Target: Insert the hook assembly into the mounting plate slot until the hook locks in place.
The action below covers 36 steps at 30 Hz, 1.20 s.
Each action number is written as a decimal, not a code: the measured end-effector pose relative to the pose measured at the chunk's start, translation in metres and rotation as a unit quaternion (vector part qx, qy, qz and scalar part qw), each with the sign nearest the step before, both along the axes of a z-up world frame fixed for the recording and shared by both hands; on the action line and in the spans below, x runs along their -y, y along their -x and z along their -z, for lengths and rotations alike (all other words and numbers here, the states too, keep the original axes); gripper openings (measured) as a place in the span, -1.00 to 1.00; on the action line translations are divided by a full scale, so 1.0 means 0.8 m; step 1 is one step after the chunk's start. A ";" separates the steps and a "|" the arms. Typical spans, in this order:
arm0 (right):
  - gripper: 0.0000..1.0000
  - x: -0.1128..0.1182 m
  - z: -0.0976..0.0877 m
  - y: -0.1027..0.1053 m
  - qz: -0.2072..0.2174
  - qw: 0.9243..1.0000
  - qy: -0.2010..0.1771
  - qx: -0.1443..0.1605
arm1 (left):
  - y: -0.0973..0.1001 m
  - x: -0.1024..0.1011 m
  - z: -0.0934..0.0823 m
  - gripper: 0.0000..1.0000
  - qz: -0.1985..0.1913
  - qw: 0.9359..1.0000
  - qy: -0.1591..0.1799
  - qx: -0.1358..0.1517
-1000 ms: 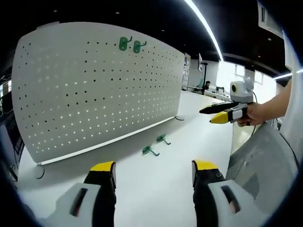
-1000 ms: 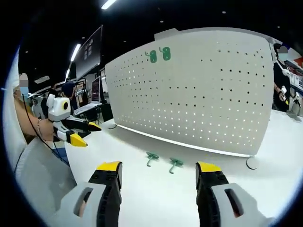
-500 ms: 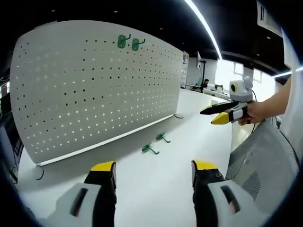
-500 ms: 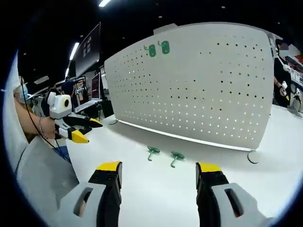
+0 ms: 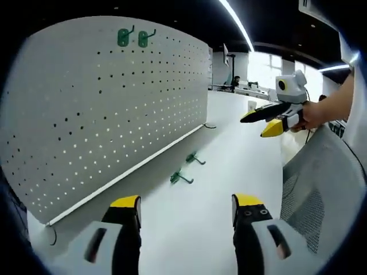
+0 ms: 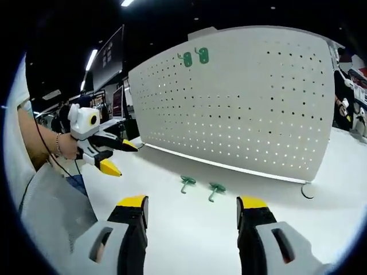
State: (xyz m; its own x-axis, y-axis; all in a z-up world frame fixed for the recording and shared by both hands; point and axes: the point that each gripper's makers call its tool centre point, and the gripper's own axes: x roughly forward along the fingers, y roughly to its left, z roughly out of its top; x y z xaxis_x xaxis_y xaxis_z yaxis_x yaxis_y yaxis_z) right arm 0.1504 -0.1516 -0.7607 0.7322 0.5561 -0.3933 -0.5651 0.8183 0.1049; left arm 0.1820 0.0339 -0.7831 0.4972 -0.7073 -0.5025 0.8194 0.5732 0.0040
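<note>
Two small green plastic hooks [image 6: 188, 58] hang high on my white perforated board [image 6: 252, 109], two more green hooks [image 6: 202, 188] lie on the white worktop [image 6: 189, 229], and my left tool [image 5: 182, 213] and right tool [image 6: 191, 213] gape empty, so insertion isn't begun.

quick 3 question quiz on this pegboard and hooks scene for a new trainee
1. True or false: two green hooks lie loose on the white table in front of the pegboard.
2. How many green hooks already hang near the top of the pegboard?
3. Multiple choice: the left hand-held gripper, seen in the right gripper view, is
A. clamped on a hook
B. open and holding nothing
C. pressed against the pegboard

Key:
1. True. They lie side by side, just short of the board's base.
2. Two, side by side.
3. B. Its jaws stand apart in the air, away from the board. The right hand-held gripper is likewise open and holds nothing.
</note>
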 end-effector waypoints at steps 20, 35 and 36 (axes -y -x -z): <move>0.16 0.002 -0.006 -0.005 -0.001 1.000 -0.006 -0.002 | -0.038 0.022 0.027 0.28 0.081 0.994 -0.067 -0.013; 0.16 0.009 -0.002 0.001 0.000 1.000 0.007 -0.013 | -0.060 0.049 0.042 0.29 0.132 0.987 -0.087 -0.034; 0.16 0.010 -0.001 0.002 0.000 1.000 0.009 -0.014 | -0.062 0.050 0.044 0.29 0.136 0.986 -0.091 -0.037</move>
State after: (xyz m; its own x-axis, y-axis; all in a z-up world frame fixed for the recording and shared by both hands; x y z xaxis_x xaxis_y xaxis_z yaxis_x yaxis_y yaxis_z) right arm 0.1490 -0.1592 -0.7596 0.7213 0.5485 -0.4230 -0.5619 0.8204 0.1058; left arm 0.2314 -0.0060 -0.8186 0.2588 -0.7048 -0.6605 0.9448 0.3269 0.0214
